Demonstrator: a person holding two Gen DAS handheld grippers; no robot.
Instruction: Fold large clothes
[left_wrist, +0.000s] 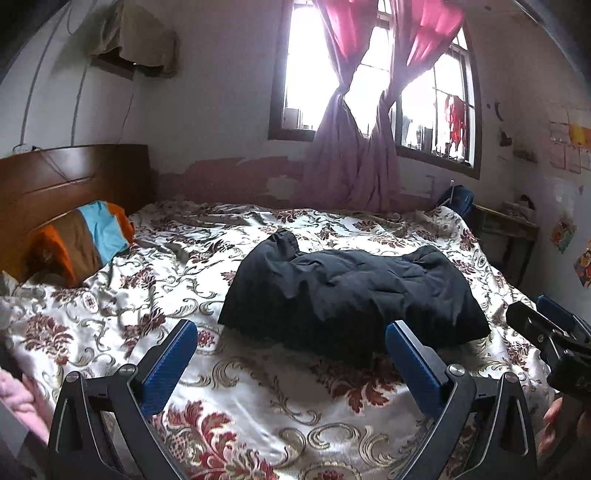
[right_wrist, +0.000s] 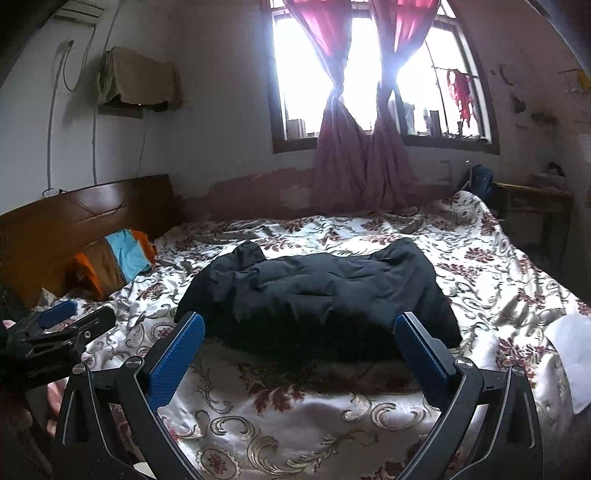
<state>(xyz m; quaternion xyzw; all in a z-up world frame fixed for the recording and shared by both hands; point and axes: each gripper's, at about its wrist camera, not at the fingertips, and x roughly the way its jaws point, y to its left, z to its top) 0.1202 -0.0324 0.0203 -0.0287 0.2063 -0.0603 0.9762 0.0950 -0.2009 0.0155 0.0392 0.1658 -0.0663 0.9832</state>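
both tongs (left_wrist: 291, 354) (right_wrist: 301, 349) gape above black jacket (right_wrist: 317, 295).

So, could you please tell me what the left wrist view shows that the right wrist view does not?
Only the left wrist view shows the right gripper at its right edge and colourful pictures on the wall. Only the right wrist view shows the left gripper at its left edge. Both share the black garment on the bed, the pillow and the curtains.

A bright window (left_wrist: 373, 85) with knotted pink curtains (left_wrist: 351, 140) fills the upper centre; a wooden headboard (left_wrist: 70, 184) stands at left.
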